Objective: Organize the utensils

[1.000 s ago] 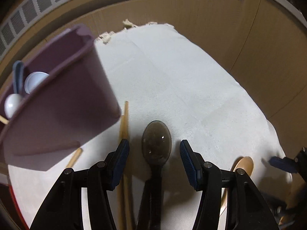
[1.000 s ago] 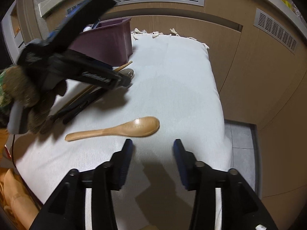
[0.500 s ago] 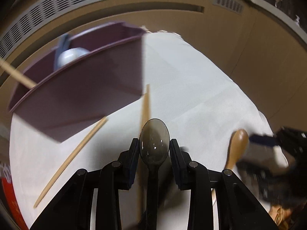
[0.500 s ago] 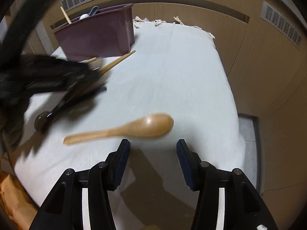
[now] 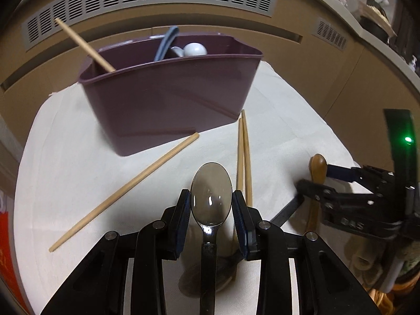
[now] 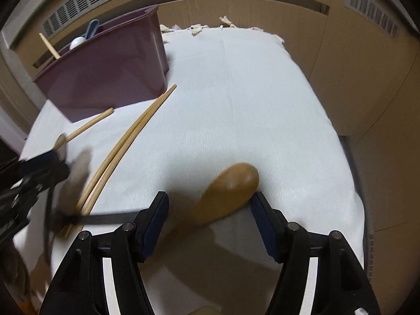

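Note:
My left gripper (image 5: 211, 203) is shut on a dark translucent spoon (image 5: 211, 199) and holds it above the white cloth, bowl forward, facing the purple utensil bin (image 5: 168, 92). The bin holds a chopstick (image 5: 84, 44), a blue utensil and a white spoon (image 5: 194, 50). My right gripper (image 6: 210, 207) is open with its jaws on either side of a wooden spoon (image 6: 228, 191) that lies on the cloth. The wooden spoon also shows in the left wrist view (image 5: 317, 168).
A pair of chopsticks (image 5: 244, 157) and a single chopstick (image 5: 126, 189) lie on the cloth in front of the bin. The cloth-covered table (image 6: 236, 92) ends at wooden cabinet walls behind and to the right.
My left gripper closed on the dark spoon, lifted it and turned toward the bin. My right gripper moved forward until its open jaws straddle the wooden spoon.

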Demonstrator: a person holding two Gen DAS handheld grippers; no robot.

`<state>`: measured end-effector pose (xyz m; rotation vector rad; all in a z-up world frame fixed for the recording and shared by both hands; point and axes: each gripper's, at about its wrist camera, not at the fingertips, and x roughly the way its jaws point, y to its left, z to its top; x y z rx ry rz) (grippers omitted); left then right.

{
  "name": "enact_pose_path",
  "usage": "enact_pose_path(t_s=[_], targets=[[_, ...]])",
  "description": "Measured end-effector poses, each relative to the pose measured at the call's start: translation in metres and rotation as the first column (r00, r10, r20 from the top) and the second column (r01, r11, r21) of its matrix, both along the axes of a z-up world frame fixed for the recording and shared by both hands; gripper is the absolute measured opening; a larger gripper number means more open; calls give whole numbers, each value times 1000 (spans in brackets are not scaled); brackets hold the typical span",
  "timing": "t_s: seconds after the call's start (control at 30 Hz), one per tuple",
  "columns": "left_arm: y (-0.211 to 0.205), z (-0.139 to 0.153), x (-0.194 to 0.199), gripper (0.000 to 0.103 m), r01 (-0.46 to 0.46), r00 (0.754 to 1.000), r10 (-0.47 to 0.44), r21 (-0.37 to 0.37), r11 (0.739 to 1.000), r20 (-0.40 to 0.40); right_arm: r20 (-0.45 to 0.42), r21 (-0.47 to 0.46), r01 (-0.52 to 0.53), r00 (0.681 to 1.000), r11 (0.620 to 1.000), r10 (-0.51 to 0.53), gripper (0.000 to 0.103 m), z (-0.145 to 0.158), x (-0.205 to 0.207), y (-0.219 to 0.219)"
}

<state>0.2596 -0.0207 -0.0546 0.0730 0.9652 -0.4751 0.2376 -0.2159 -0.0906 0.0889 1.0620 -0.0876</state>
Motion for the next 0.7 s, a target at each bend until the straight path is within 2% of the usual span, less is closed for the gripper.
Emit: enact_pose_path(t_s=[0.07, 0.1, 0.13, 0.23, 0.27, 0.47, 0.7], targets=[[3, 1, 0, 33, -7, 1000, 7, -12, 1000, 1, 7, -36, 2, 1000, 999, -2, 62, -1, 4, 5], [6, 1, -1, 33, -10, 1000, 10, -15, 1000, 2, 13, -50, -5, 1000, 999, 6, 58, -1, 4, 7], [8, 2, -2, 33, -13, 1000, 13, -19, 1000, 3, 24, -62, -26, 999, 998, 28, 48, -1, 3, 11], [8, 4, -4, 33, -15, 1000, 16, -21, 1000, 5, 36, -98, -99, 994, 990, 103, 29, 1, 0, 20], [9, 5, -5, 33, -15, 1000, 16, -22, 1000, 5, 37, -99, -117, 992, 988, 121, 26, 2, -1, 22], [5, 13, -13, 33, -3, 1000, 3, -46, 999, 0, 76, -78, -173, 981, 982, 179, 24, 11, -8, 15], [-6, 6, -15, 33, -13, 999, 13, -11, 1000, -41, 114, -50, -221, 967, 974, 226, 24, 19, -11, 3]])
